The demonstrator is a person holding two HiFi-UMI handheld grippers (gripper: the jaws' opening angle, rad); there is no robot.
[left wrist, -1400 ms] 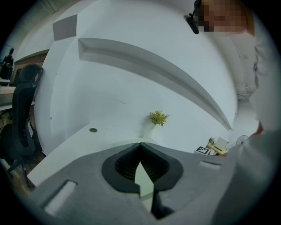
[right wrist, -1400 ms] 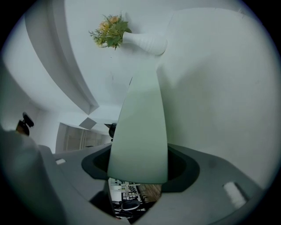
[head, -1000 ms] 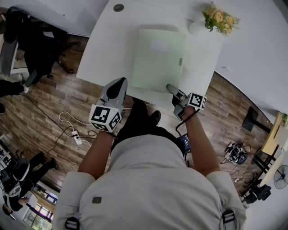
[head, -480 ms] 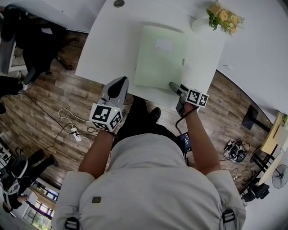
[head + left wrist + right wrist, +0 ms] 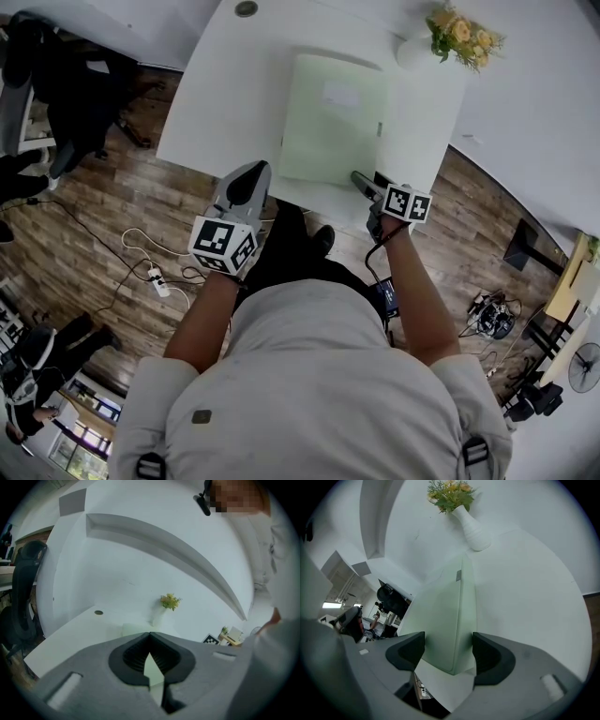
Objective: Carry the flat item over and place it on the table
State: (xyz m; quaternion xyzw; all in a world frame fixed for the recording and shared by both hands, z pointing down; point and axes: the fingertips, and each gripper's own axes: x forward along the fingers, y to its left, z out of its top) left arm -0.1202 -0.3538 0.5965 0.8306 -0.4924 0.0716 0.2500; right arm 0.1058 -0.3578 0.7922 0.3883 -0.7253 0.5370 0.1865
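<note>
While the flat green folder [image 5: 333,117] lies on the white table [image 5: 225,84], its near edge sits close to the table's front edge, so placement looks done but not secure.

Right gripper [image 5: 362,180]: jaws wide apart and closing. The folder's near corner stands between the pads in the right gripper view, and neither pad presses on it.

Left gripper [image 5: 249,178]: jaws together, nothing held, off the folder's near-left side.

Risks, as judged:
- If the closing jaws catch the corner, pulling back would drag the folder towards the edge — possibly off it.
- A forward nudge would slide the folder towards the vase of flowers [image 5: 441,37] beside its far right corner — a tip-over is possible.

Safest is a clean retreat with the pads clear.
</note>
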